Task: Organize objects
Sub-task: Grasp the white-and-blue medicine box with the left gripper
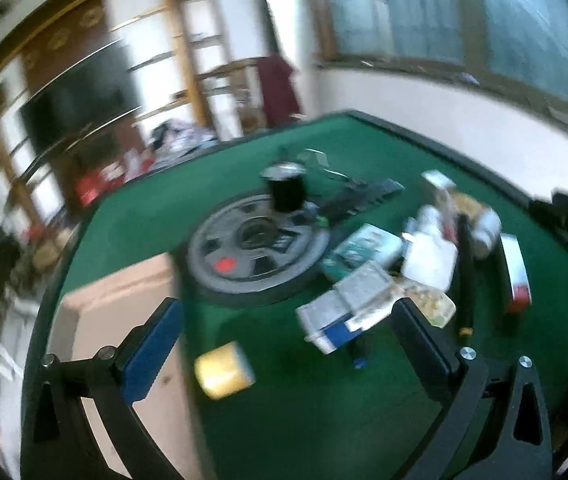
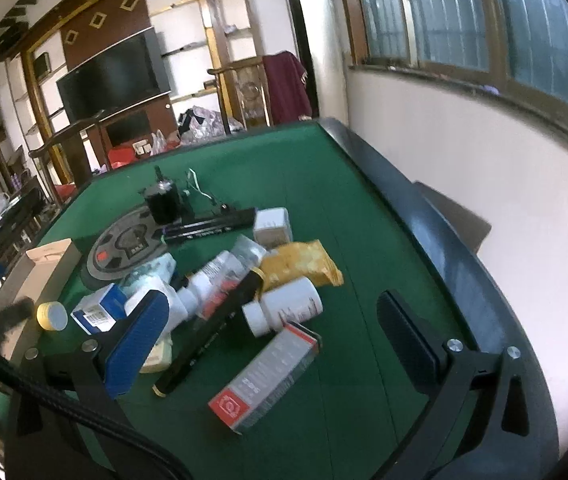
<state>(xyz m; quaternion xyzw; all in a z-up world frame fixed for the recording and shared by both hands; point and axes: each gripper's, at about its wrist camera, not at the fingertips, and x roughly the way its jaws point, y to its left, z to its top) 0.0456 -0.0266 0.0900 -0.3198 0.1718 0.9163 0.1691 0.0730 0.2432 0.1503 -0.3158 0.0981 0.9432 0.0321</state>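
So the surface is a green felt table [image 2: 324, 184] with a dark raised rim, looks like a mahjong table with a round grey dial plate [image 2: 128, 246] set into the middle. Room behind it has a black TV [image 2: 114, 76] in a brown and gold wall unit far left, a maroon shirt [image 2: 286, 84] draped over a chair, and big windows [image 2: 464, 12] along the right wall.

The clutter to sort sits mid-table in one heap: a white plastic bottle [image 2: 288, 306] lying on its side, a crinkly yellow snack bag [image 2: 304, 266] just behind it, a long red-and-grey carton [image 2: 266, 380] nearest the camera, a long black stick-like thing [image 2: 212, 332] lying diagonally under the bottle, a blue-and-white box [image 2: 98, 310] on the left, and a small yellow-rimmed round tin [image 2: 51, 316] at the left edge. A shiny black cylinder [image 2: 162, 202] stands upright at the far side of the dial. A pale cardboard box [image 2: 44, 264] sits at the table's left edge.

Right gripper [image 2: 272, 332] hovers above the near side of the heap, jaws spread wide, nothing between them. Left gripper [image 1: 284, 344] (its view is pretty blurry) hangs over the near left part of the table, jaws also spread and empty, with the tin [image 1: 224, 370] on the felt below.
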